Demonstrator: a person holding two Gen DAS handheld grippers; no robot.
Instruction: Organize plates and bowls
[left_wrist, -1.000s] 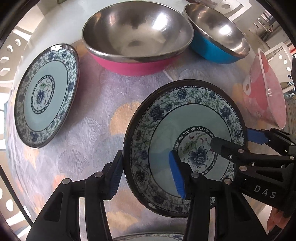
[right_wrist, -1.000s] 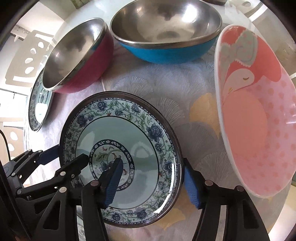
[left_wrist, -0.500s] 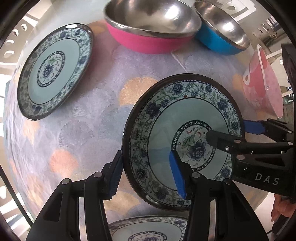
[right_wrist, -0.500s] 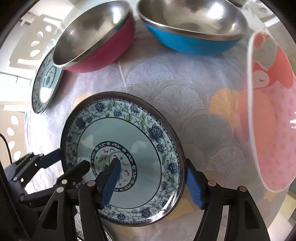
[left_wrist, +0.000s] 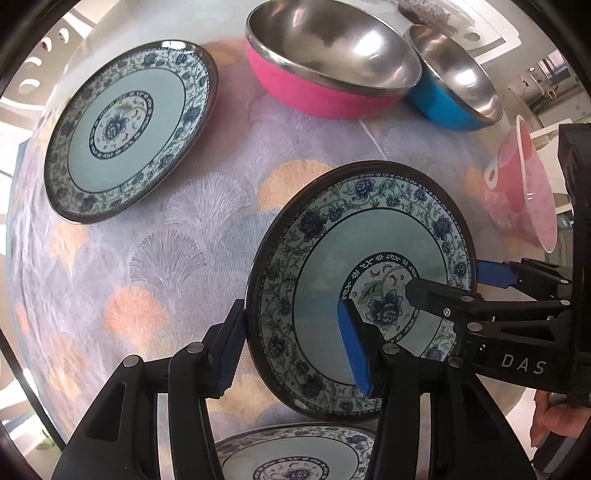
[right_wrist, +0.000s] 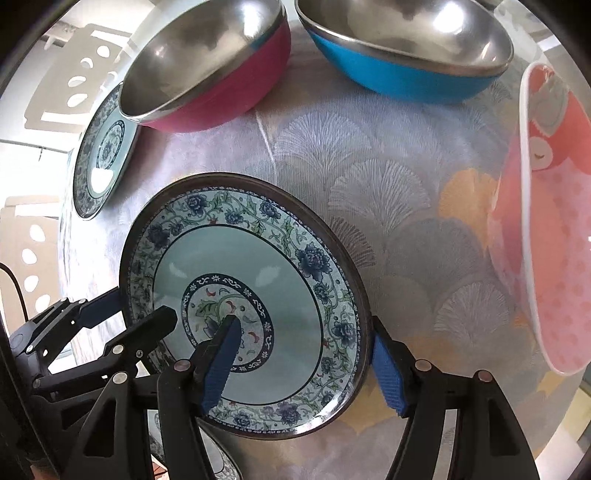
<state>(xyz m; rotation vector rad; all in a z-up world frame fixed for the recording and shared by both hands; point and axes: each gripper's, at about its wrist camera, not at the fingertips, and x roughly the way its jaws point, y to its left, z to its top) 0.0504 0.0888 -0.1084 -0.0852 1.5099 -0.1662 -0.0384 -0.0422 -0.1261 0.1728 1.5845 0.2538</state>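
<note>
A table (left_wrist: 192, 236) draped in a fan-patterned cloth fills the frame. At centre, a blue floral plate (left_wrist: 369, 258) hangs lifted, each rim pinched by a hand-held gripper: left (left_wrist: 291, 350), right (right_wrist: 303, 365). It looks rigid, glazed, slippery and breakable; opposite rims seem the safest hold. A matching plate (left_wrist: 129, 129) lies upper left.
</note>
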